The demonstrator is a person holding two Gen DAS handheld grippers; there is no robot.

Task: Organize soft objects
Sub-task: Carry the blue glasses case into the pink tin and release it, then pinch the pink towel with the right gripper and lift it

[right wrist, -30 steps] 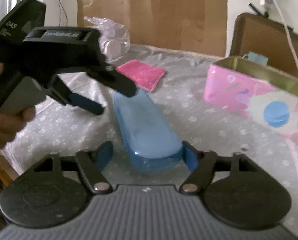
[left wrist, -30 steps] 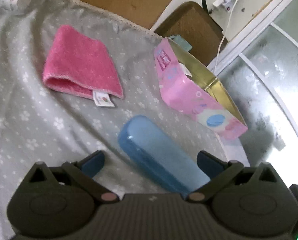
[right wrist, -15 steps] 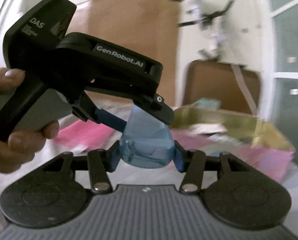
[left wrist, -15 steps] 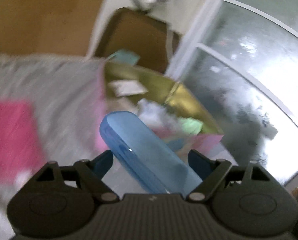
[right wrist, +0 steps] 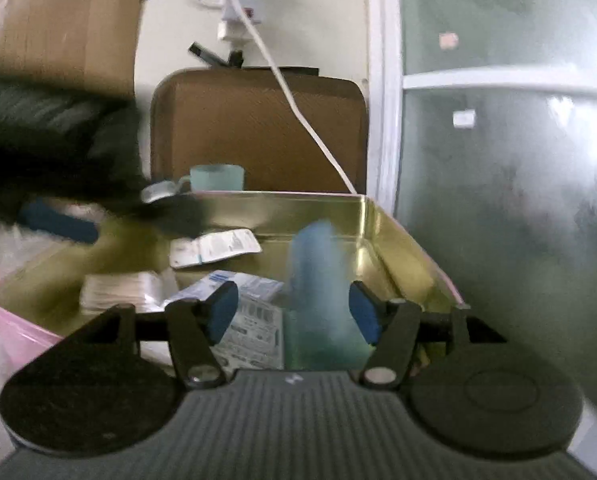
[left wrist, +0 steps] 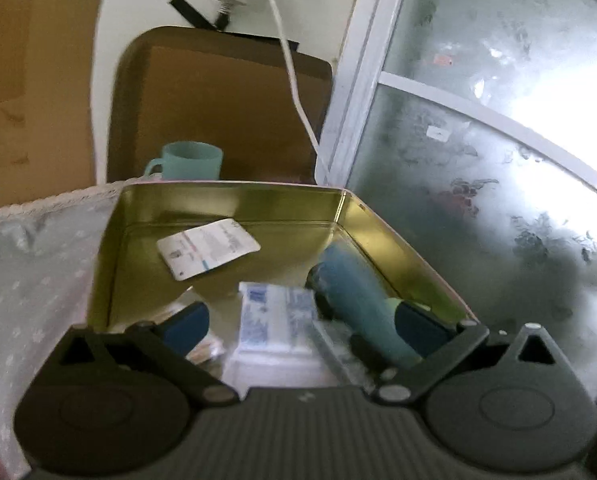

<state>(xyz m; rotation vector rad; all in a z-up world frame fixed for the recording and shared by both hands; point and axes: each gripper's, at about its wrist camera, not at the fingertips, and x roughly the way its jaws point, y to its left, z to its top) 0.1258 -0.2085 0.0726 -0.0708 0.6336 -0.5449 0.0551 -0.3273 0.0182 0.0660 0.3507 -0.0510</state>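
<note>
**Blue case inside the gold tin**

The blue case (left wrist: 354,300) lies in the tin (left wrist: 226,200), along its right wall, beside a blue-printed packet (left wrist: 276,316) and near a white card (left wrist: 208,248). The left gripper (left wrist: 302,322) hangs over the tin with its 2 fingers spread wide, holding nothing. The right gripper (right wrist: 292,314) is also spread, the blurred case (right wrist: 318,280) between its pads without clear contact. A teal mug (left wrist: 190,160) stands behind the tin
</note>
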